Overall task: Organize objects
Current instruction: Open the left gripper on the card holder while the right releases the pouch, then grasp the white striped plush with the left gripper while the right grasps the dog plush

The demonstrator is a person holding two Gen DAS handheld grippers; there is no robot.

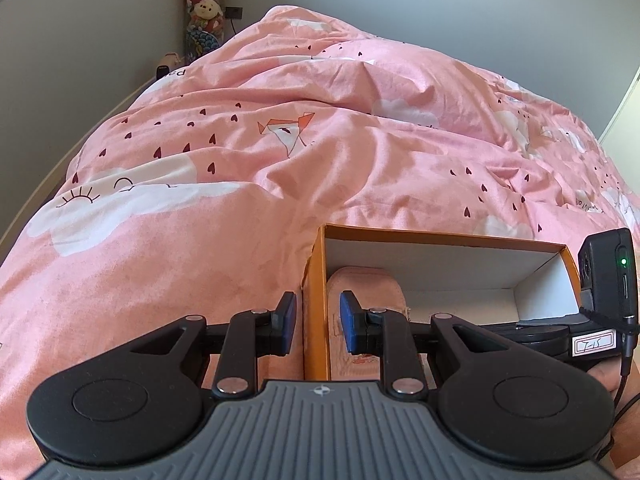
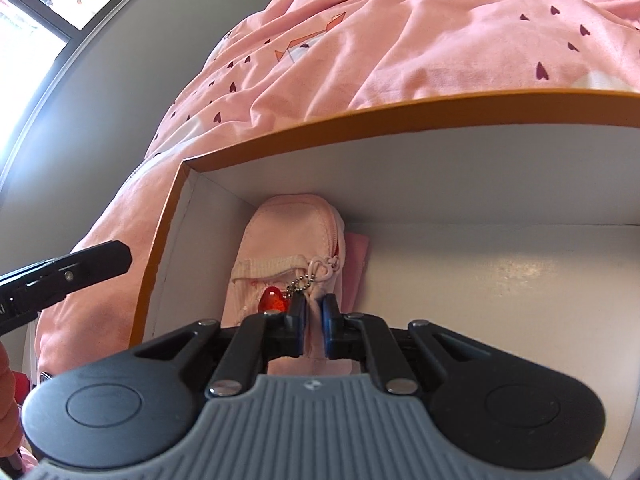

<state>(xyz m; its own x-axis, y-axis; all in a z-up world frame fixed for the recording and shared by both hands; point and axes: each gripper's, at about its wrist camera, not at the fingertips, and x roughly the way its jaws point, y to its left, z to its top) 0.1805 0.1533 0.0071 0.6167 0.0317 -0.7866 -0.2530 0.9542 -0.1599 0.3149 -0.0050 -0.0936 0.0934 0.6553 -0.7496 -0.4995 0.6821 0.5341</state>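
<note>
An orange box (image 1: 316,320) with a white inside (image 2: 480,280) lies open on the pink bed. A pink zip pouch (image 2: 288,236) with a red heart charm (image 2: 272,299) lies at the box's left end; it also shows in the left wrist view (image 1: 368,284). My left gripper (image 1: 318,322) straddles the box's left wall, its jaws a little apart, one pad outside and one inside. My right gripper (image 2: 314,324) is inside the box, shut on the pouch's near end. The right gripper's body (image 1: 604,280) shows at the box's right end.
A rumpled pink duvet (image 1: 280,140) with hearts and clouds covers the bed. Grey walls stand behind and to the left. Plush toys (image 1: 205,0) are stacked in the far corner. A window (image 2: 36,8) is at the upper left of the right wrist view.
</note>
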